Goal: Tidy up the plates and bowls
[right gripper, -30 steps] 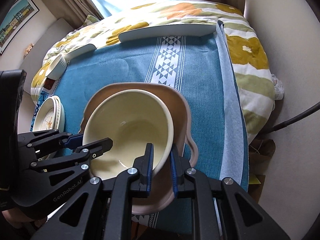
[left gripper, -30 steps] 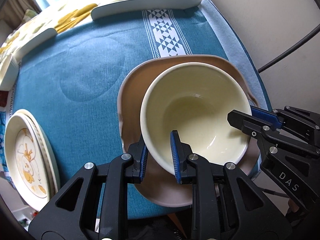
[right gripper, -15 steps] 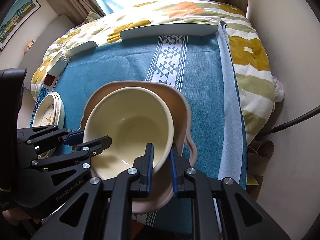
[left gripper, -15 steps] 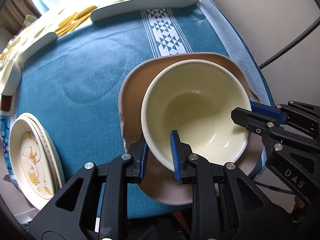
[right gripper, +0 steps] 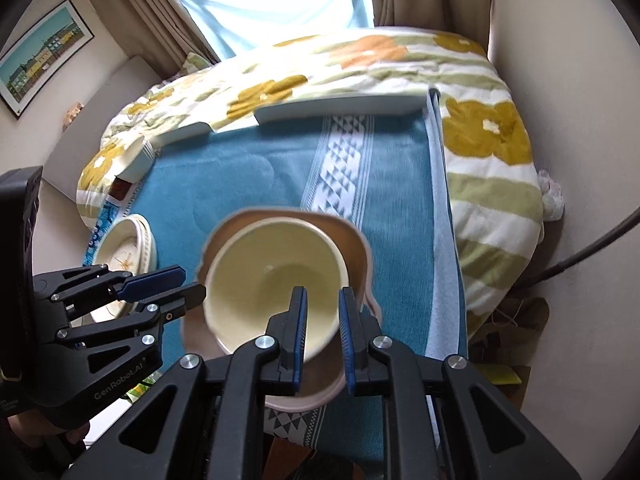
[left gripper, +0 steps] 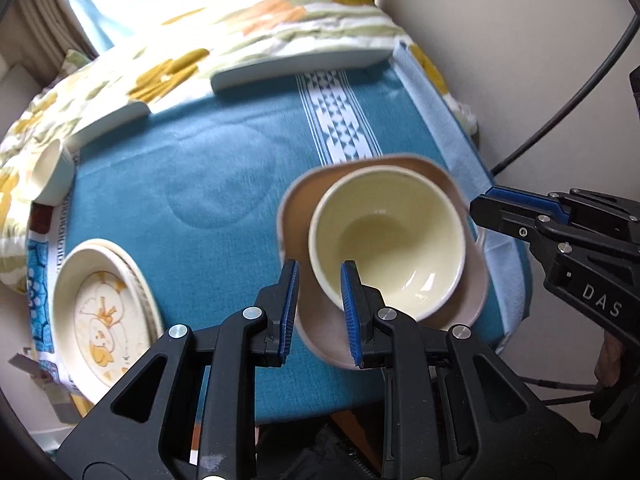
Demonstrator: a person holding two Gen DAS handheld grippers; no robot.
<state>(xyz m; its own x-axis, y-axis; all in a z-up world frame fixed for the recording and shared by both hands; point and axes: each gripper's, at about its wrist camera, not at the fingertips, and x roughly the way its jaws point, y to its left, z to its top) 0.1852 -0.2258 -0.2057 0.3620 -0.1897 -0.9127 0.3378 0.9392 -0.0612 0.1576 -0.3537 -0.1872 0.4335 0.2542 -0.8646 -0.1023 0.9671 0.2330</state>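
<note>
At the left edge of a teal tablecloth (left gripper: 224, 248), a stack of cream plates with a yellow motif (left gripper: 100, 320) sits near the table's corner, and a small pale cup (left gripper: 52, 176) stands farther back. A curved white tray edge (left gripper: 296, 68) lies along the cloth's far side, against a quilt with orange and yellow flowers (right gripper: 480, 136).

Right of centre, the cream bowl (left gripper: 392, 240) rests inside a tan, wavy-edged plate (left gripper: 320, 328). The left gripper (left gripper: 319, 312) is clamped on the bowl's near-left rim, one blue pad inside the bowl and one outside. In the right wrist view, the right gripper (right gripper: 323, 336) is clamped on the bowl's near-right rim in the same way, its jaws almost together on the thin wall.

A white patterned band (right gripper: 340, 172) runs through the cloth beyond the bowl. A dark cable (left gripper: 560, 112) crosses the pale wall at far right.
</note>
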